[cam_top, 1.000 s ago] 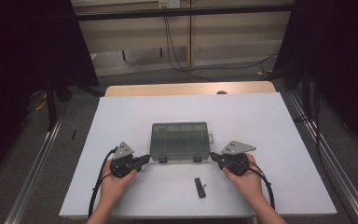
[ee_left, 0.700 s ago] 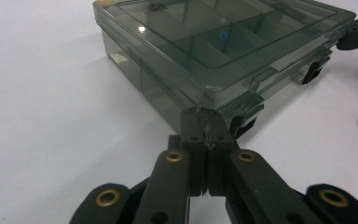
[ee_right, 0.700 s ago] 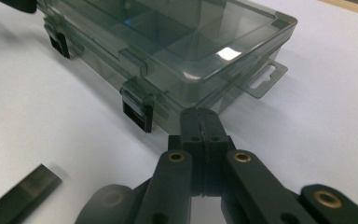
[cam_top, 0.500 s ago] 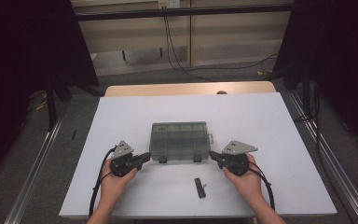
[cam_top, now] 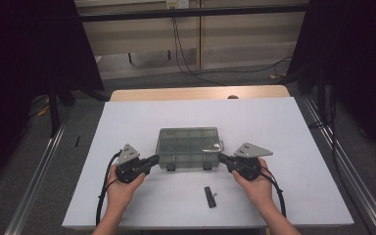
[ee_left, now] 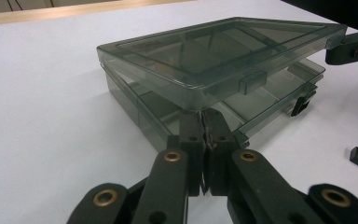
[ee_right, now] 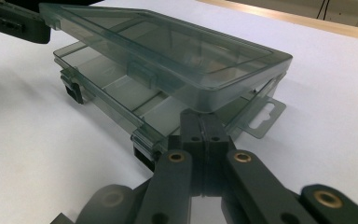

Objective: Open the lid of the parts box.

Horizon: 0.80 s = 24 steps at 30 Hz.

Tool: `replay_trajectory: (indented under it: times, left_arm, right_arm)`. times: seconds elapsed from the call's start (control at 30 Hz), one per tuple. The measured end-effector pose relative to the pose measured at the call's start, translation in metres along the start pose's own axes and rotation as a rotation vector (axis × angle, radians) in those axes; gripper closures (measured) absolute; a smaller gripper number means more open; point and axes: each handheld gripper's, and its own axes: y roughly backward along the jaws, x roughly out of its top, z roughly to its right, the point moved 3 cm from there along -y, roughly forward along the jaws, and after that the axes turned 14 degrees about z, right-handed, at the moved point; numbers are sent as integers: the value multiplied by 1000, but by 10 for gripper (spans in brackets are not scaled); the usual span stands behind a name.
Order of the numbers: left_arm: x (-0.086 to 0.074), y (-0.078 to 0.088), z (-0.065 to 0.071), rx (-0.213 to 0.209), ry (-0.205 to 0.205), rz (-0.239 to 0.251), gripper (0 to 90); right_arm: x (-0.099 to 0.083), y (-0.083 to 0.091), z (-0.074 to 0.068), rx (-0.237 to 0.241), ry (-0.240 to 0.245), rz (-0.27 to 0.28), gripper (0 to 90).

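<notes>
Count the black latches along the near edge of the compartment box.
2. One latch sits at the near edge's left part, by the left gripper; the other latch sits toward the right, by the right gripper. Both hang below the raised lid.

The compartment box point(cam_top: 189, 147) is smoky grey-green see-through plastic, its lid point(ee_left: 223, 49) the same tint, with black latches point(cam_top: 171, 167) at the front edge. The counter point(cam_top: 284, 137) is plain white, edged with a pale wood strip at the far side. Both grippers, left point(cam_top: 152, 160) and right point(cam_top: 222, 158), are black with brass-coloured rivets and grey plates. A small black bar point(cam_top: 209, 197) lies on the white.
</notes>
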Motion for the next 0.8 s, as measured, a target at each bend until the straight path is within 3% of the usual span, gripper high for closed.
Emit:
replay_trajectory:
  times: [0.2, 0.43, 0.8]
  left_arm:
    - [3, 0, 0, 7, 0, 16, 868]
    - [8, -4, -1, 25, -12, 31, 838]
    - [13, -3, -5, 59, -30, 56, 797]
  right_arm:
    - [-4, -5, 0, 4, 28, -17, 900]
    - [-7, -8, -1, 4, 41, 1, 900]
    - [-9, -9, -2, 1, 36, 20, 900]
